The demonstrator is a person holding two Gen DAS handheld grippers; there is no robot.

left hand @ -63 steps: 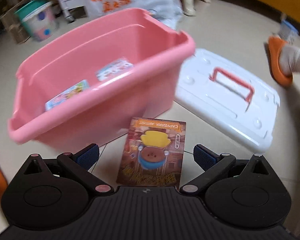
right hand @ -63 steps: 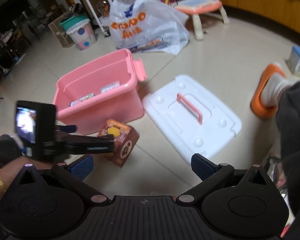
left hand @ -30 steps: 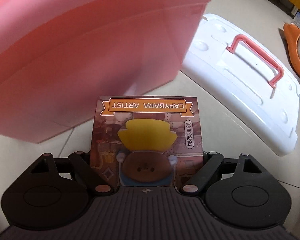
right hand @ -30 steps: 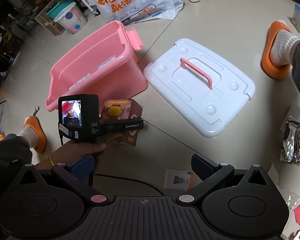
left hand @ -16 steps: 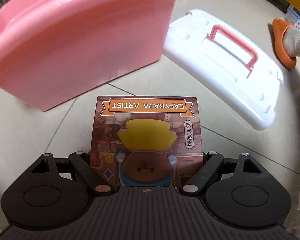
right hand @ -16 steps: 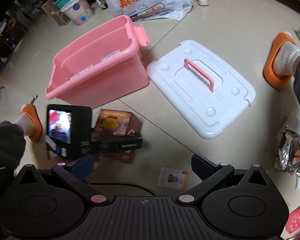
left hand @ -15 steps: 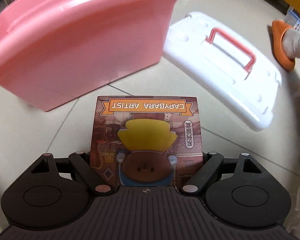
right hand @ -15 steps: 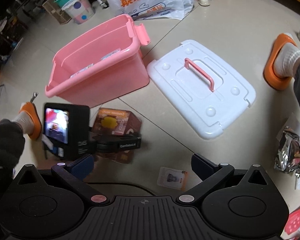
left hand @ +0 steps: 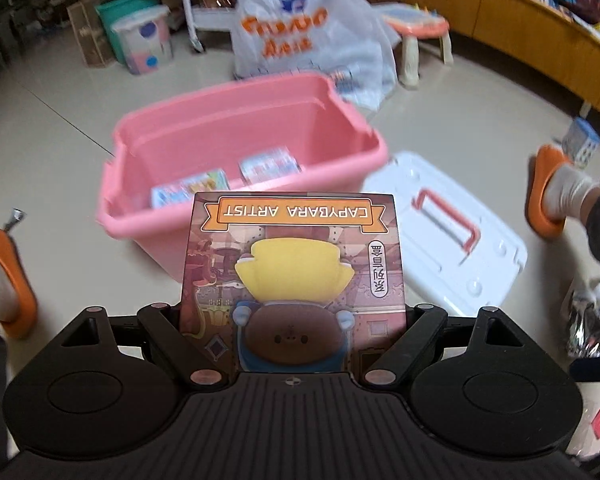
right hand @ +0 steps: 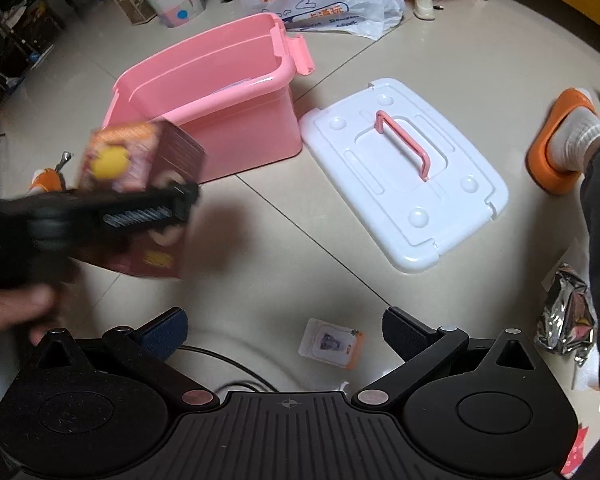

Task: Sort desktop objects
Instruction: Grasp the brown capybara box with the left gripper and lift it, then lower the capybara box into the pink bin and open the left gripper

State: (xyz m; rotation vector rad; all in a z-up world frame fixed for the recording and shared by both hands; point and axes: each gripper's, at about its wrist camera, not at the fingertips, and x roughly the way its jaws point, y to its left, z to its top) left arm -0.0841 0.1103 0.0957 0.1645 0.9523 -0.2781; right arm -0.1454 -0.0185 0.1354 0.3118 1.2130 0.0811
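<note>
My left gripper [left hand: 294, 312] is shut on a brown "Capybara Artist" box [left hand: 294, 264] and holds it in the air in front of the pink bin [left hand: 236, 140]. Two small colourful boxes [left hand: 228, 176] lie inside the bin. In the right wrist view the lifted box [right hand: 140, 184] and left gripper [right hand: 112, 208] are blurred at the left, beside the pink bin [right hand: 236, 92]. My right gripper [right hand: 286, 334] is open and empty above the floor, over a small card packet [right hand: 332, 342].
The bin's white lid [right hand: 404, 168] with a pink handle lies on the floor to the right of the bin. A foil wrapper [right hand: 568, 316] lies at the right. A person's orange slippers [right hand: 560, 148] and a white shopping bag [left hand: 312, 40] are nearby.
My left gripper closed on the brown box, then lifted it off the floor until the inside of the pink bin came into view. My right gripper stayed open.
</note>
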